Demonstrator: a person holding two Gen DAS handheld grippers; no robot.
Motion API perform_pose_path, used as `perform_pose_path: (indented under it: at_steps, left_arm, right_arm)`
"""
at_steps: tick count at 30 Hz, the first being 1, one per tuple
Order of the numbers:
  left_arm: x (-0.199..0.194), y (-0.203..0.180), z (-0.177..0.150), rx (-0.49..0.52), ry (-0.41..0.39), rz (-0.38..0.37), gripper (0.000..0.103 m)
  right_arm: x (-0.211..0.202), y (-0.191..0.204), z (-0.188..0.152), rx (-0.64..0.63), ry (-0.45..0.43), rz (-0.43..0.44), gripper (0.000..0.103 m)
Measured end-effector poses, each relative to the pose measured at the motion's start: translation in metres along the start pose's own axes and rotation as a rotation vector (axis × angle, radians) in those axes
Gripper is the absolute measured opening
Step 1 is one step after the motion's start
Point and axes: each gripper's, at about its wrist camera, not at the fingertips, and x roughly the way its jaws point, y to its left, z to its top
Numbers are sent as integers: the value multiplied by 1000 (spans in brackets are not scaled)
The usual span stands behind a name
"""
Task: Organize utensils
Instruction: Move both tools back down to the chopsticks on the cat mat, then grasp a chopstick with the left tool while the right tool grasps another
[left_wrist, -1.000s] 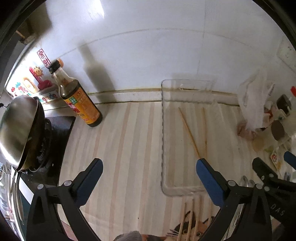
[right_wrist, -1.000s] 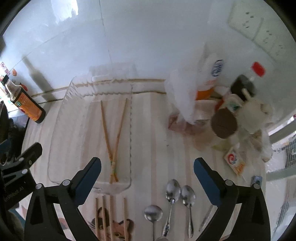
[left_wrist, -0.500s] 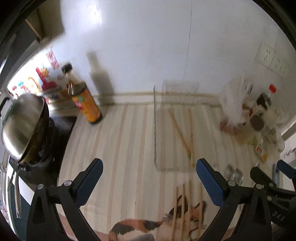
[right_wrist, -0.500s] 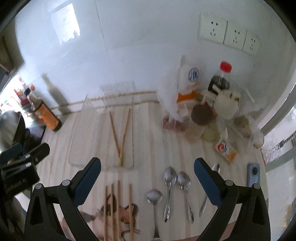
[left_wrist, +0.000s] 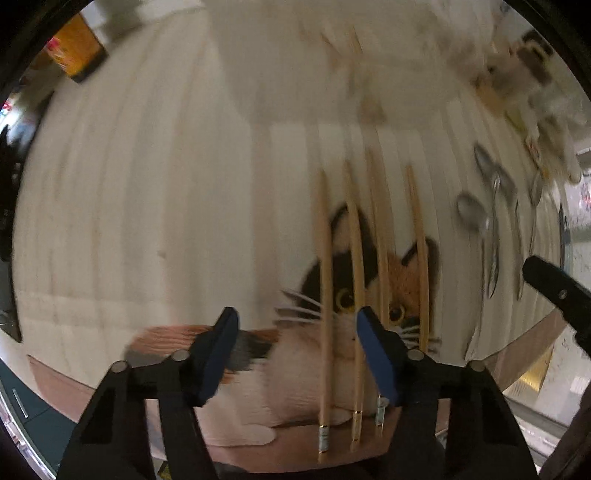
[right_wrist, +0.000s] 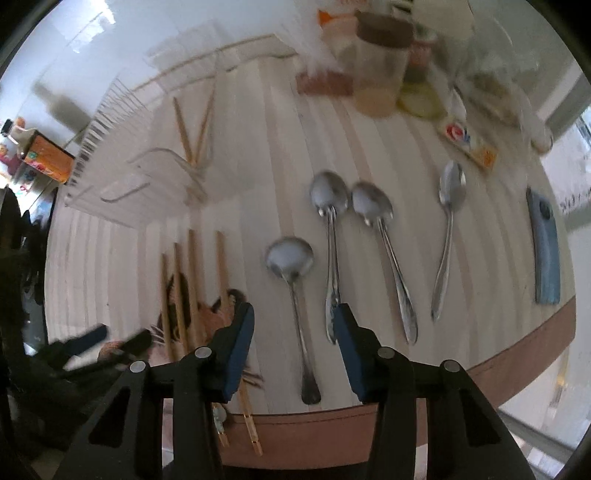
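Note:
Several wooden chopsticks (left_wrist: 354, 258) lie side by side on a cat picture on the striped mat. My left gripper (left_wrist: 295, 325) points straight down over them. Its jaws are closing with the leftmost chopstick (left_wrist: 325, 280) between them, and the pads are clear of it. Several metal spoons (right_wrist: 369, 206) lie to the right. My right gripper (right_wrist: 294, 314) hangs over the round spoon's handle (right_wrist: 300, 317). Its jaws are closing around the handle without pressing on it. A clear tray (right_wrist: 110, 147) behind holds two chopsticks (right_wrist: 192, 129).
A sauce bottle (right_wrist: 48, 158) stands at the far left. Jars and bags (right_wrist: 380, 74) crowd the back right beside a small packet (right_wrist: 469, 140). A blue phone (right_wrist: 545, 243) lies at the right. The table's brown front edge (right_wrist: 517, 358) runs just under both grippers.
Both grippers have dropped toward the table and tipped downward. Their jaws have narrowed from wide open. The left view went from the tray to the chopsticks, the right to the spoons.

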Motion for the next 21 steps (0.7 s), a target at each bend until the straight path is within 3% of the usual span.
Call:
perform_pose_path:
  at_steps: [4,6,7,15,21]
  left_arm:
    - [5,-9,-5,23,-11,34,36]
    - [2,-8,-6,22,-23,55,9]
    - [2,-5,-7,17,-25,59,6]
    - [-4,36,-14,-54,-20,74,4]
    - [-5,38,-20,-56,-24,80,5]
  right_arm:
    - [9,-3,-3,14,29,-4,47]
    - [15,-4,-5,25,56,10,47]
    - [19,-2,-5,30,78,25,47]
    - [54,42,-21,-95,190,50,46]
    - [71,63,-31,-189,223,-25,22]
